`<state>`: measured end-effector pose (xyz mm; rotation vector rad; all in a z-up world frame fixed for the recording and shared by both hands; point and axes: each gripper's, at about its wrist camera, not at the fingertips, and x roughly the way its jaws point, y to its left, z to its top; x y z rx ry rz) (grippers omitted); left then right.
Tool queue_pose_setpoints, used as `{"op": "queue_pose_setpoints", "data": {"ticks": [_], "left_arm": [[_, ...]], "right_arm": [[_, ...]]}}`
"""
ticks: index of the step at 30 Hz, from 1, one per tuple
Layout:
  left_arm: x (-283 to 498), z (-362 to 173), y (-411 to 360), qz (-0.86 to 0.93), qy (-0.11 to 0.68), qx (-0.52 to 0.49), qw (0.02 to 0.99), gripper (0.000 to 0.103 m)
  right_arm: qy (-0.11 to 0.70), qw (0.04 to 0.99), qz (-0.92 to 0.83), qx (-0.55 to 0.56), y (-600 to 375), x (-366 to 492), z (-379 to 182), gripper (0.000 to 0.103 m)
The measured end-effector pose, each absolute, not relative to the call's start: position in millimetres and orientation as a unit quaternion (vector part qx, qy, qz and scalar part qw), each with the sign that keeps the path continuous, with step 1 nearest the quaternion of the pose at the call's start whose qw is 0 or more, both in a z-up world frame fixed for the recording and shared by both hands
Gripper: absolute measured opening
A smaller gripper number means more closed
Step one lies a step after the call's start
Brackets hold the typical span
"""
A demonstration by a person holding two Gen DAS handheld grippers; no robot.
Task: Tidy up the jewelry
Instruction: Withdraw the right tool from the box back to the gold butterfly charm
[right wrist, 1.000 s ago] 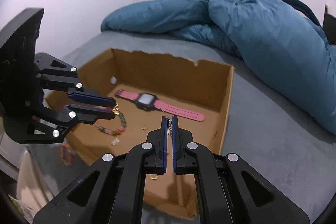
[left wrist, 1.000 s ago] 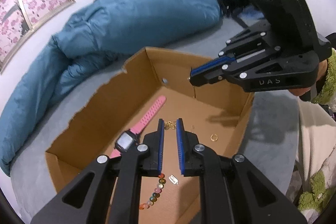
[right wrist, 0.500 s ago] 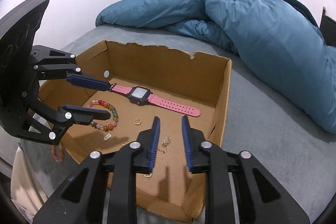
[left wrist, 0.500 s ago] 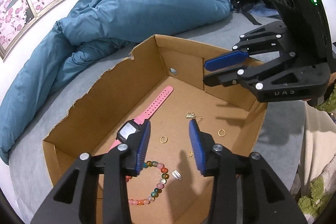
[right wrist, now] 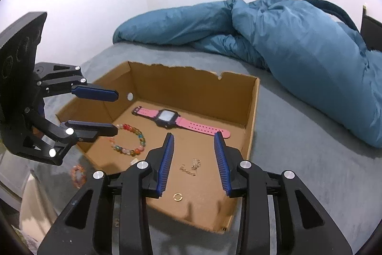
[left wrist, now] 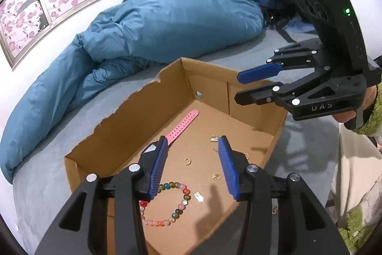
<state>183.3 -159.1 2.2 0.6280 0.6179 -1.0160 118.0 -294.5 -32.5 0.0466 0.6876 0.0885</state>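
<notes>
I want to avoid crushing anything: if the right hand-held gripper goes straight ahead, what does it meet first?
Probably the small gold chain on the cardboard box floor, between the open right hand-held gripper fingers; depth is uncertain.

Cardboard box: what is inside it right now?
Inside the cardboard box lie a pink watch, a beaded bracelet, gold rings and small gold pieces. The left gripper's fingers cover part of the floor.
</notes>
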Motion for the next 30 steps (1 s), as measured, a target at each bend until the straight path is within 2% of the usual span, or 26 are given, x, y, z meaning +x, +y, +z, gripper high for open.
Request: {"op": "queue_pose_setpoints", "data": {"ticks": [16, 30], "left_arm": [[120, 29, -99, -0.466, 0.278, 0.261, 0.798, 0.044], [86, -18, -54, -0.445, 0.345, 0.231, 0.793, 0.045]], "right_arm": [[0.311, 0.945, 0.082, 0.051, -276, 56, -17, 0.038], [0.358, 0.922, 0.134, 0.055, -249, 23, -54, 0.038]]}}
